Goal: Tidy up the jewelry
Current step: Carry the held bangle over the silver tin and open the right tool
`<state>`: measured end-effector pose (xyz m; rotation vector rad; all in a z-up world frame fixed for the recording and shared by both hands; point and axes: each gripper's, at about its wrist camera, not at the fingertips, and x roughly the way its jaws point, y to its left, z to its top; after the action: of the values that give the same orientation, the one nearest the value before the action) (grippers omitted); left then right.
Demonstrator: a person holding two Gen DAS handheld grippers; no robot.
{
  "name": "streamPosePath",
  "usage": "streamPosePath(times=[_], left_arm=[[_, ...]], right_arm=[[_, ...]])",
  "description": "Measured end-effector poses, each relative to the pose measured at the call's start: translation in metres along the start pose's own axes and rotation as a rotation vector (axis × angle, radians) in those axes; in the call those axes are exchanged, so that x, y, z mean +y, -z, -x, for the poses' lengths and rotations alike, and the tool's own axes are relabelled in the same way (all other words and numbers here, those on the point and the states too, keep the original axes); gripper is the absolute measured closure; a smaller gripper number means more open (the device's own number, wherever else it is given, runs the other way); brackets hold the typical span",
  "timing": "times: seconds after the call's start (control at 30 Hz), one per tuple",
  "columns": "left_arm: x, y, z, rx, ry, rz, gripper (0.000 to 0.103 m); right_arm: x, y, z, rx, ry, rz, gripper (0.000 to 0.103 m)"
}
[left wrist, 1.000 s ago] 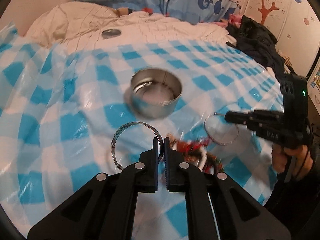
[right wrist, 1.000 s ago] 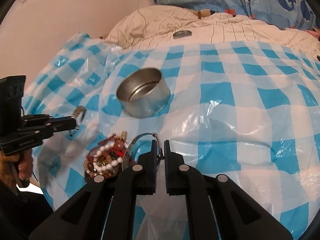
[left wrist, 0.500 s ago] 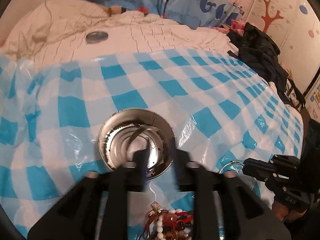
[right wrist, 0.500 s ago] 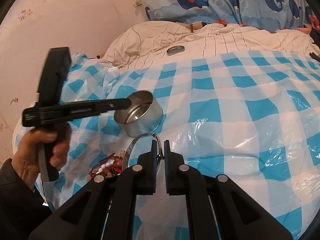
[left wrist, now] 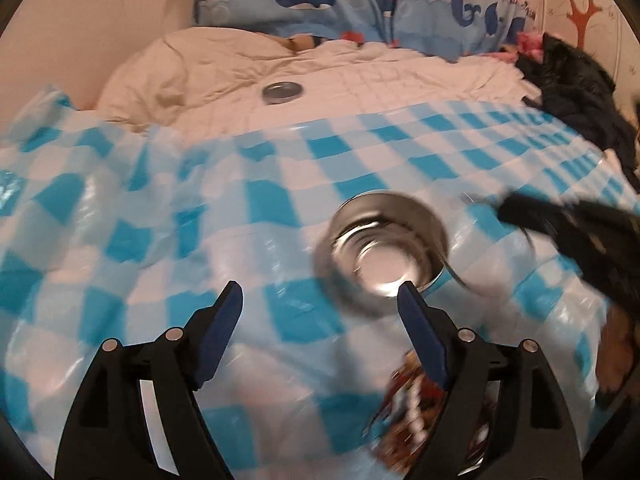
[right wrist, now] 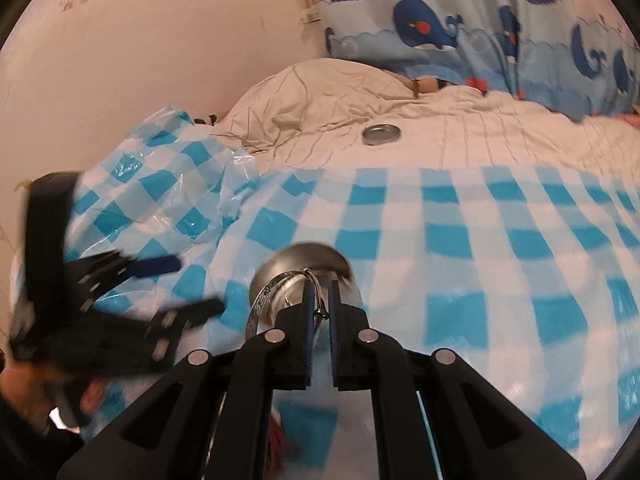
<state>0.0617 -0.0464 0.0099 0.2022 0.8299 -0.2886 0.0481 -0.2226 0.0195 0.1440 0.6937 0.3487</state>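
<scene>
A round metal tin (left wrist: pixel 384 248) stands open on the blue checked plastic sheet (left wrist: pixel 200 216). My left gripper (left wrist: pixel 320 312) is open and empty, low over the sheet just left of the tin. A blurred pile of red and white beaded jewelry (left wrist: pixel 412 404) lies by its right finger. My right gripper (right wrist: pixel 320 300) is shut on a thin silver bangle (right wrist: pixel 264 300) and holds it right over the tin (right wrist: pixel 304 268). In the left wrist view the right gripper (left wrist: pixel 560 224) is a dark blur right of the tin.
The tin's lid (left wrist: pixel 282 91) lies on the cream quilt (left wrist: pixel 360 76) behind the sheet. A dark jacket (left wrist: pixel 580 92) is heaped at the far right. Whale-print bedding (right wrist: pixel 480 40) lines the wall. The left gripper (right wrist: pixel 104 304) and hand show at left in the right wrist view.
My left gripper opened, let its bangle go at the tin and drew back to the left. My right gripper carried its bangle forward to just over the tin.
</scene>
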Motion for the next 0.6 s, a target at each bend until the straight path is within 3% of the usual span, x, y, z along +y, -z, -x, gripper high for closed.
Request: streamPosePath(times=[0.23, 0.3, 0.43, 0.6], left_arm=[[0.002, 0.019, 0.020, -0.018, -0.074, -0.059, 0.023], [-0.002, 0.021, 0.023, -0.020, -0.077, -0.078, 0.022], [-0.014, 0.029, 0.028, -0.026, -0.087, -0.105, 0.019], [-0.028, 0.042, 0.025, -0.008, -0.086, -0.114, 0.018]], right_arm=[[0.016, -0.005, -0.041, 0.050, 0.083, 0.075, 0.092], [0.015, 0.002, -0.033, 0.043, 0.087, 0.076, 0.080], [0.012, 0.026, -0.009, 0.064, 0.085, 0.098, 0.073], [-0.005, 0.057, 0.017, 0.074, 0.075, 0.041, 0.051]])
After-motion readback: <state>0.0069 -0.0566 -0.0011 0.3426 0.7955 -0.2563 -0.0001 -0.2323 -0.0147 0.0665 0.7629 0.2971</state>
